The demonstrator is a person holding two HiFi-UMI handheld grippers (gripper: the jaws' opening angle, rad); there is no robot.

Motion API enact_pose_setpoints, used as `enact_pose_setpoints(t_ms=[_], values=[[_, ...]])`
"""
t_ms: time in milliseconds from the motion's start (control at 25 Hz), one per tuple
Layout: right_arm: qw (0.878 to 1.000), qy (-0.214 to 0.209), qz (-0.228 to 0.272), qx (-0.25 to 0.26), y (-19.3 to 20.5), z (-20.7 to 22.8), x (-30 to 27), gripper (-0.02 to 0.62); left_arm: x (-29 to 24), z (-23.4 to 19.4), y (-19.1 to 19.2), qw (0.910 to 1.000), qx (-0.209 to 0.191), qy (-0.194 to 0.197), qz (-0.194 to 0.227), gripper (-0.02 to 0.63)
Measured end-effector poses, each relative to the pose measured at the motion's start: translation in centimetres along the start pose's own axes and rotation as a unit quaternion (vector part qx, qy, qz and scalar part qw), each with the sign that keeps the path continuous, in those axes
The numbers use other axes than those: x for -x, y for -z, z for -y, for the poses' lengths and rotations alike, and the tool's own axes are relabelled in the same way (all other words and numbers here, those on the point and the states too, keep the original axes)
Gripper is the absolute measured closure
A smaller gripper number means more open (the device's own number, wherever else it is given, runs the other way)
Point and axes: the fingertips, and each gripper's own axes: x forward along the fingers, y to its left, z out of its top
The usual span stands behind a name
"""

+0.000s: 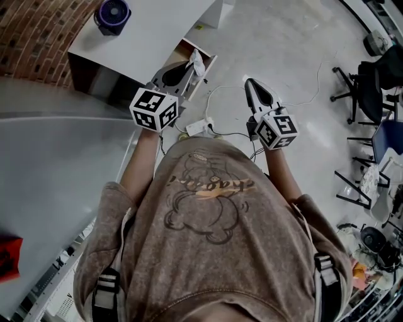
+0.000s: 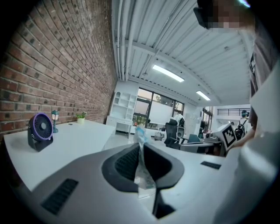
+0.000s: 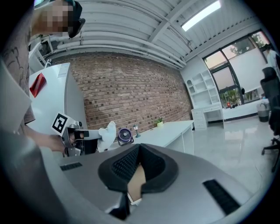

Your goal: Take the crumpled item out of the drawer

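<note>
My left gripper (image 1: 191, 68) is shut on the crumpled item (image 1: 197, 63), a whitish, see-through wad that sticks out past its tips. It hangs just above the open drawer (image 1: 209, 66) with a tan rim, under the white desk's corner. In the left gripper view the crumpled item (image 2: 142, 164) is pinched between the dark pads (image 2: 124, 164) and pokes up beyond them. The right gripper view shows the left gripper (image 3: 89, 133) from the side, with the crumpled item (image 3: 108, 131) at its end. My right gripper (image 1: 250, 83) is over the floor to the right, shut, holding nothing I can make out.
A purple fan (image 1: 112, 14) stands on the white desk (image 1: 151, 31). A power strip (image 1: 198, 127) with cables lies on the floor between my hands. Office chairs (image 1: 371, 82) stand at the right. At the left is a grey table (image 1: 56, 163) with a red object (image 1: 9, 256).
</note>
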Motion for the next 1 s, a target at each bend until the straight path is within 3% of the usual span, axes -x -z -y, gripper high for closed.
enact_pose_setpoints(t_ms=[1000], values=[[1.000, -0.019, -0.006, 0.005, -0.2, -1.2, -0.3, 0.598, 2.0, -0.1, 0.5, 0.9997, 0.016, -0.020, -0.001, 0.575]])
